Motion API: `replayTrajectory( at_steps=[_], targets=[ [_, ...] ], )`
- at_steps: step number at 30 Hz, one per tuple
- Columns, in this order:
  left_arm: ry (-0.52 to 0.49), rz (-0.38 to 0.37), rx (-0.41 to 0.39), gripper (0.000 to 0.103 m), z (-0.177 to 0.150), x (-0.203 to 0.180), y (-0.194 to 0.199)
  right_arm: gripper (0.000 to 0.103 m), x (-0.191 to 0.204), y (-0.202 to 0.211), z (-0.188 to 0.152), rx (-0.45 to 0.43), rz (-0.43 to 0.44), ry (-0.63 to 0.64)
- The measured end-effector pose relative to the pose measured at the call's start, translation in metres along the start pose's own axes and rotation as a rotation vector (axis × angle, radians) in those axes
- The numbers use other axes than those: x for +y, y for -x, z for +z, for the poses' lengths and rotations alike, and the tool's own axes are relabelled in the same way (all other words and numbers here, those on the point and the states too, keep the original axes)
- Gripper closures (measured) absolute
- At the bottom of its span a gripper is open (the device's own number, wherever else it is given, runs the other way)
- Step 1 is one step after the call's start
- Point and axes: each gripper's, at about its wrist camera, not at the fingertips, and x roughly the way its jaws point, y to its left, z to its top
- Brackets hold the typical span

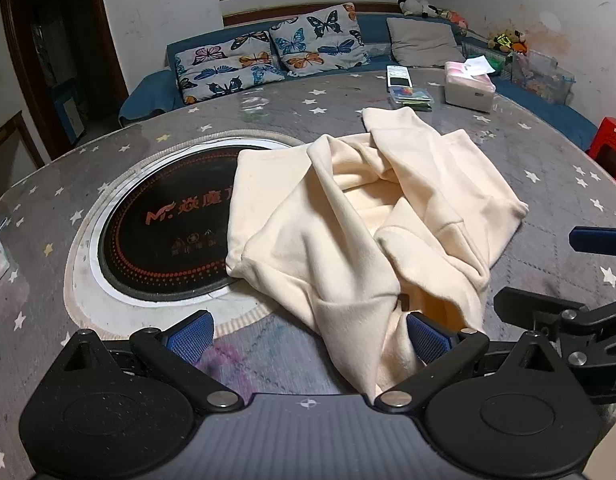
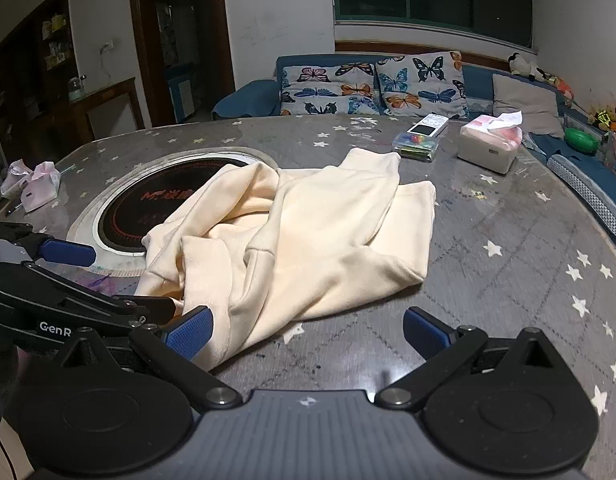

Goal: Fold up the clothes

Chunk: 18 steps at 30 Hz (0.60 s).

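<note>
On the tabletop [image 2: 508,240], right at the near edge, I have both tools down low by the cream garment [image 2: 308,232], which lies crumpled mid-table with one side draped over the black round cooktop inset [image 1: 163,232]. Left tool [image 1: 308,334] spread wide, cloth hanging between its blue pads [image 1: 189,336] but nothing pinched as far as I can tell. Right tool [image 2: 305,330] also wide open, holding nothing, its left pad touching the garment's near hem. Risks: layers are bunched here, so closing now could take two or three thicknesses instead of one edge, and the fold comes out lumpy. The two tools sit very close, left one just beside the right in the right wrist view, so closing or lifting could knock them together. Dragging cloth away from me may sweep it into the small clear box [image 2: 416,146] or the tissue box [image 2: 490,144], which sit near the far hem. Fabric looks soft and limp, likely to slip from a shallow pinch.
</note>
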Motion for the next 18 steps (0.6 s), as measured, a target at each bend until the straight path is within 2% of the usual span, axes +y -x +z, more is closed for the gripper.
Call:
replayTrajectory(
  at_steps=[5, 18],
  targets=[
    [-0.001, 0.0, 0.002, 0.0, 0.004, 0.0, -0.004, 0.002, -0.004, -0.004, 0.008, -0.003, 0.005, -0.004],
    [0.04, 0.032, -0.028, 0.0, 0.031, 0.023, -0.019, 0.017, -0.038, -0.03, 0.052, -0.012, -0.011, -0.034]
  ],
)
